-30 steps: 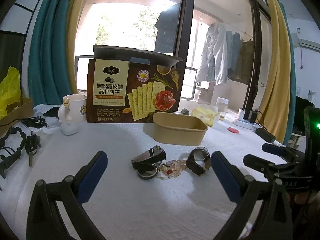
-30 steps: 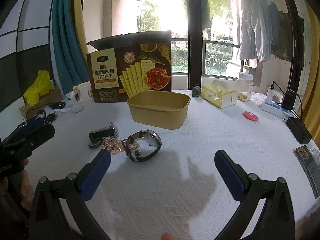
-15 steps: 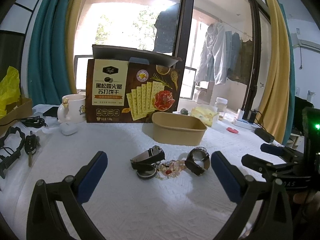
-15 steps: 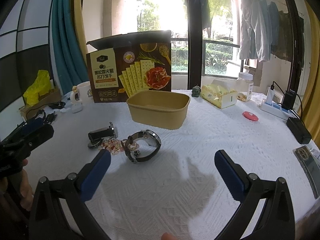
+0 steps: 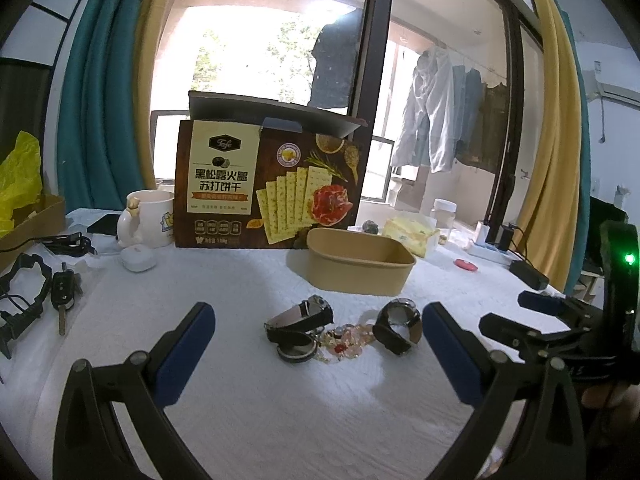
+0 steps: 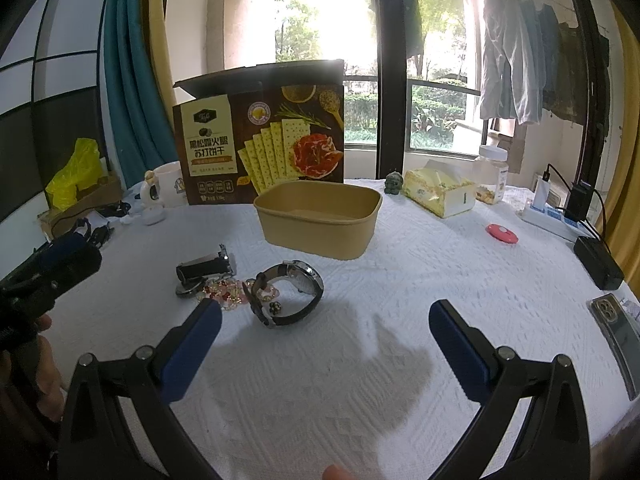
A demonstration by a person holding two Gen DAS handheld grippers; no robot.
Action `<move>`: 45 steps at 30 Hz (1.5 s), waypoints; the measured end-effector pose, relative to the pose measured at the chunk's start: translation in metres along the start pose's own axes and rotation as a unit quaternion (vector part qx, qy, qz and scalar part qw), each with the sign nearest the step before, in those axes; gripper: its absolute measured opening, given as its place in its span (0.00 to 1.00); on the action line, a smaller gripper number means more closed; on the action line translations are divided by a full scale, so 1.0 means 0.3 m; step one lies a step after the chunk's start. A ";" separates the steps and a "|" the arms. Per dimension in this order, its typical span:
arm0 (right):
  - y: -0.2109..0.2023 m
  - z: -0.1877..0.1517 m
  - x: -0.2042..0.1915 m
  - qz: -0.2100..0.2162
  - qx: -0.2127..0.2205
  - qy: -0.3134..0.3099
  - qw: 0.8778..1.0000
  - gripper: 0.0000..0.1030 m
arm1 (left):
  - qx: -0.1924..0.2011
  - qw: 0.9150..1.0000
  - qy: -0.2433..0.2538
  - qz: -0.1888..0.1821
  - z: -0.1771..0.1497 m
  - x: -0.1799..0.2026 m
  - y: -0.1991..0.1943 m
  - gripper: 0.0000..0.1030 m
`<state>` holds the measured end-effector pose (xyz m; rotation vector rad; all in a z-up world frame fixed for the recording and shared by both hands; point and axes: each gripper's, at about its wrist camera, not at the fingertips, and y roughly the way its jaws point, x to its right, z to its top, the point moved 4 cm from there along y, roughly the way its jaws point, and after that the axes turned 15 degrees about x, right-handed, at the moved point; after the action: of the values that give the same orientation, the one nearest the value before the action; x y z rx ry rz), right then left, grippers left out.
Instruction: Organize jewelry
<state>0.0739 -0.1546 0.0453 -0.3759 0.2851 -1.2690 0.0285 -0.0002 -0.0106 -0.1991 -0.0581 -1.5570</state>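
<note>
Two black-strap watches and a beaded bracelet lie together on the white cloth. In the left wrist view one watch [image 5: 300, 318] is left, the bracelet [image 5: 346, 338] in the middle, the other watch [image 5: 398, 326] right. In the right wrist view they show as watch [image 6: 206, 266], bracelet [image 6: 226, 292] and watch [image 6: 290, 292]. A tan empty tub [image 5: 358, 260] [image 6: 318, 218] stands just behind them. My left gripper [image 5: 318, 354] is open and empty, close in front of the pile. My right gripper [image 6: 324, 348] is open and empty, in front and right of it.
An open cracker box [image 5: 268, 184] stands behind the tub. A mug [image 5: 150, 218], earbud case [image 5: 138, 258], car key [image 5: 62, 290] and cables lie left. A tissue pack [image 6: 438, 192], jar [image 6: 490, 172], red disc [image 6: 502, 234], power strip [image 6: 554, 216] and phone [image 6: 618, 320] lie right.
The left gripper has edged slightly forward toward the jewelry pile. The right gripper has barely moved. Both stay open.
</note>
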 end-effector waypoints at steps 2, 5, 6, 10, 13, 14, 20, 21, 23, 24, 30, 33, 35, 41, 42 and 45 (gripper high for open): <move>0.012 0.000 -0.002 0.000 -0.004 -0.002 1.000 0.99 | -0.003 1.000 -0.003 0.003 0.000 -0.013 0.013 1.00; 0.048 0.001 0.000 0.004 -0.013 -0.004 1.000 0.99 | -0.019 1.000 -0.010 0.005 -0.005 -0.035 0.040 1.00; 0.064 0.000 -0.001 0.006 -0.018 -0.005 1.000 0.99 | -0.024 1.000 -0.011 0.007 -0.006 -0.043 0.054 1.00; 0.140 0.001 -0.013 0.023 -0.038 -0.015 0.999 0.99 | -0.042 0.999 -0.023 0.017 -0.011 -0.082 0.098 1.00; 0.214 -0.010 -0.038 0.044 -0.066 -0.026 0.996 0.99 | -0.056 0.998 -0.031 0.022 -0.019 -0.111 0.134 1.00; 0.243 -0.018 -0.054 0.053 -0.077 -0.035 0.995 0.99 | -0.060 0.997 -0.032 0.026 -0.021 -0.120 0.143 1.00; 0.371 -0.061 -0.114 0.081 -0.123 -0.061 0.987 0.99 | -0.083 0.995 -0.049 0.039 -0.025 -0.182 0.204 1.00; 0.383 -0.065 -0.115 0.084 -0.129 -0.062 0.986 0.99 | -0.087 0.994 -0.049 0.040 -0.026 -0.189 0.217 1.00; 0.419 -0.076 -0.119 0.093 -0.145 -0.065 0.983 0.99 | -0.098 0.993 -0.048 0.041 -0.029 -0.195 0.241 1.00; 0.432 -0.077 -0.121 0.097 -0.150 -0.067 0.982 0.99 | -0.103 0.993 -0.048 0.041 -0.030 -0.196 0.253 1.00; 0.490 -0.083 -0.118 0.130 -0.175 -0.047 0.975 0.72 | -0.138 0.989 -0.045 0.032 -0.060 -0.193 0.332 1.00; 0.495 -0.083 -0.123 0.148 -0.178 -0.035 0.972 0.64 | -0.163 0.985 -0.048 0.019 -0.086 -0.185 0.384 1.00; 0.496 -0.080 -0.116 0.158 -0.177 -0.028 0.971 0.59 | -0.180 0.982 -0.052 0.010 -0.105 -0.181 0.419 1.00; 0.492 -0.059 -0.071 0.170 -0.172 -0.002 0.970 0.51 | -0.223 0.974 -0.042 0.002 -0.159 -0.150 0.509 1.00; 0.490 -0.048 -0.060 0.172 -0.168 0.001 0.971 0.51 | -0.228 0.973 -0.038 0.002 -0.166 -0.144 0.520 1.00; 0.489 -0.016 -0.028 0.170 -0.155 0.008 0.973 0.50 | -0.242 0.970 -0.036 0.000 -0.184 -0.128 0.548 1.00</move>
<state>0.1972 -0.1104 -0.0216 -0.5579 0.5418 -0.8909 0.1868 0.0290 -0.0858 -0.6398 0.2682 -1.5440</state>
